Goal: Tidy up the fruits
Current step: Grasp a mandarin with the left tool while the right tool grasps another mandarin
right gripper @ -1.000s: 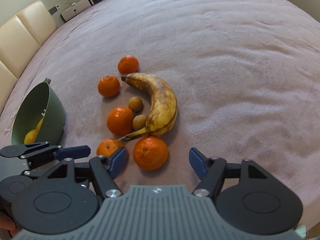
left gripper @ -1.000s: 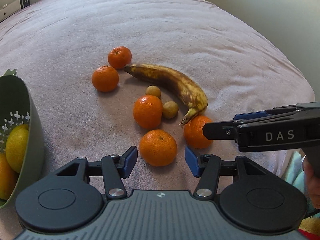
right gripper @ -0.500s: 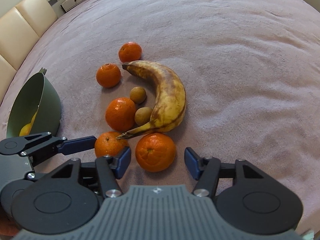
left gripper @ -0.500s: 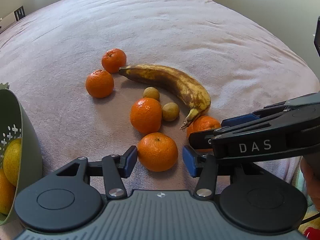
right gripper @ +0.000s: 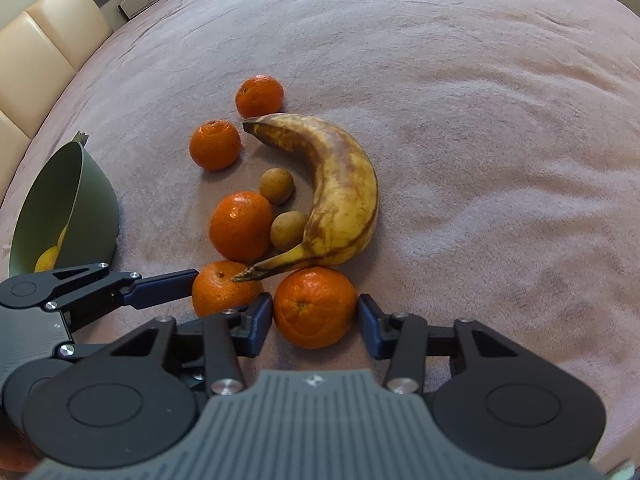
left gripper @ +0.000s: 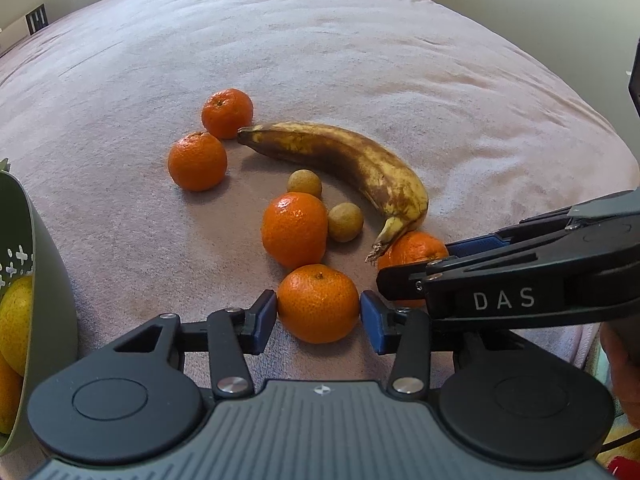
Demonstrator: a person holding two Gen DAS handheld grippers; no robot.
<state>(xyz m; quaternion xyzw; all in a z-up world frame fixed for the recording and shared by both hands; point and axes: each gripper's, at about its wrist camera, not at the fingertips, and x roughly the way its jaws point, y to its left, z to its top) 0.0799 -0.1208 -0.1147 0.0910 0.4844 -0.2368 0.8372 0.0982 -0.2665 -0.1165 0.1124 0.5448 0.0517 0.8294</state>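
Several mandarins, a browned banana [left gripper: 352, 168] and two small brown fruits [left gripper: 345, 222] lie on the pink cloth. My left gripper [left gripper: 318, 320] is open with its blue pads on either side of the nearest mandarin [left gripper: 318, 302]. My right gripper [right gripper: 315, 318] is open around another mandarin [right gripper: 315, 306] that lies by the banana [right gripper: 340, 196] stem. The right gripper also shows in the left wrist view [left gripper: 416, 268], side-on, next to that mandarin [left gripper: 412, 248]. The left gripper's finger [right gripper: 160, 282] touches its mandarin [right gripper: 224, 286] in the right wrist view.
A green bowl [left gripper: 44, 264] with yellow fruit [left gripper: 14, 320] stands at the left, also in the right wrist view [right gripper: 92, 208]. Cream chairs [right gripper: 44, 36] stand beyond the table's left edge. The cloth stretches wide behind the fruit.
Both grippers have moved forward and down. Each mandarin now sits between its gripper's pads, and the jaws have narrowed around them.
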